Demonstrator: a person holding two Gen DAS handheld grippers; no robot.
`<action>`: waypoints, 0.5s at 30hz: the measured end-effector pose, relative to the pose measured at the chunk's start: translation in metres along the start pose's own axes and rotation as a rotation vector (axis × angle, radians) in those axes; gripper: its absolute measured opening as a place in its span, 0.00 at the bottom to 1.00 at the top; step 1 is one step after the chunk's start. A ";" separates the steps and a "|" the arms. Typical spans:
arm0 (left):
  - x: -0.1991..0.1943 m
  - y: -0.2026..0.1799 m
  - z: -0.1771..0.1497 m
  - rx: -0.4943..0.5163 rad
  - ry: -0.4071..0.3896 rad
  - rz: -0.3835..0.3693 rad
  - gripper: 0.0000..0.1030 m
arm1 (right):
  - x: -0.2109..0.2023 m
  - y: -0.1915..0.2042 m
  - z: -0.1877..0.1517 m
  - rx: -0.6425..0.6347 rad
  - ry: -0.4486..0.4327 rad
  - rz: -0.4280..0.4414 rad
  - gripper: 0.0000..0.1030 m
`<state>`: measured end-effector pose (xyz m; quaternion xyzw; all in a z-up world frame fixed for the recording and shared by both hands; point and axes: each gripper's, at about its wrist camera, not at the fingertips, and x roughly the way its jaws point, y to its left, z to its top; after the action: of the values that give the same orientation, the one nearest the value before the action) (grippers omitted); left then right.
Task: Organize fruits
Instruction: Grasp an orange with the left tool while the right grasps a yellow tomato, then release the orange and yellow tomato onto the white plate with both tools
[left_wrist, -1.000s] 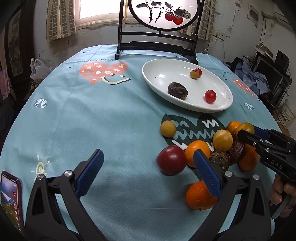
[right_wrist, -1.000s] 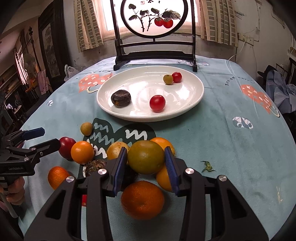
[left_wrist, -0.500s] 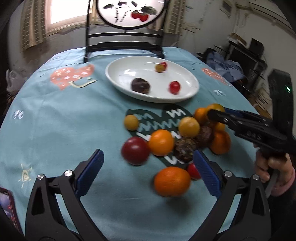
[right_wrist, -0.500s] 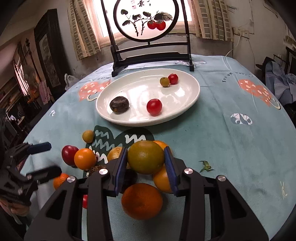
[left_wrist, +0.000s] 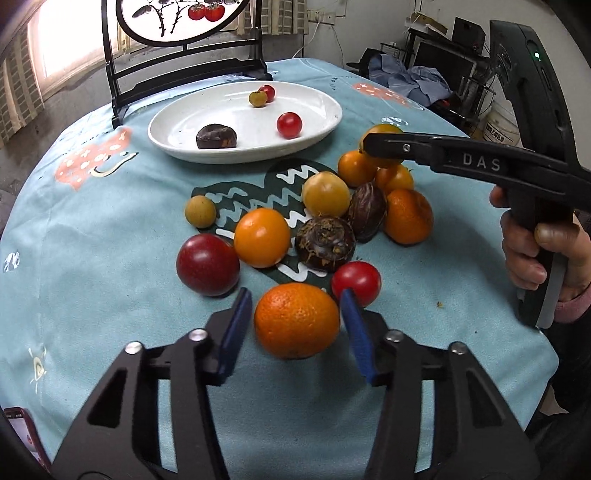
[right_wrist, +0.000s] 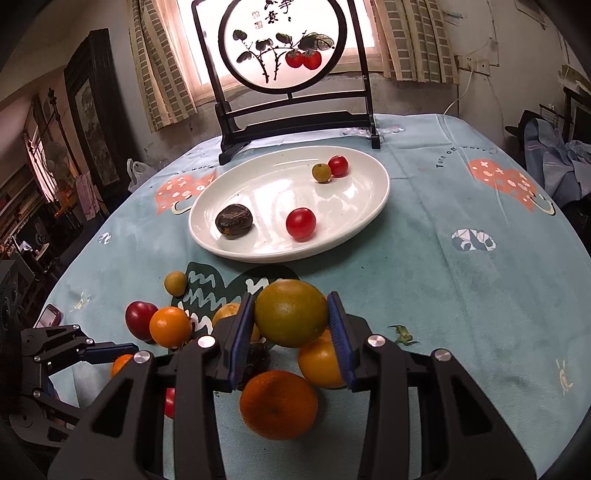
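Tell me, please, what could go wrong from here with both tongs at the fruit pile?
1. The left tongs are closing around the orange, with the red tomato right beside one pad; it may get nudged and roll.
2. The right tongs grip a greenish orange above the pile; if it slips, it could scatter the fruit below.

Both wrist cams sit close, angled down over the desk (left_wrist: 92, 258); both catch the white plate (left_wrist: 325, 122) (right_wrist: 376, 199) and fruit pile.
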<state>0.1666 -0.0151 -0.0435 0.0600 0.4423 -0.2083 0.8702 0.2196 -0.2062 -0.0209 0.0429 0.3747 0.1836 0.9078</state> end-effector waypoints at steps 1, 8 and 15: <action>0.000 0.001 0.000 -0.006 0.000 -0.007 0.45 | 0.000 0.000 0.000 0.002 -0.002 0.001 0.39; 0.000 0.006 0.001 -0.039 -0.001 -0.032 0.44 | -0.002 -0.001 0.001 0.004 -0.016 0.002 0.39; -0.016 0.031 0.030 -0.195 -0.124 -0.087 0.44 | 0.000 -0.003 0.021 0.033 -0.107 0.032 0.39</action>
<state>0.1933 0.0096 -0.0150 -0.0571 0.4080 -0.2055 0.8877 0.2352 -0.2077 -0.0064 0.0734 0.3278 0.1895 0.9226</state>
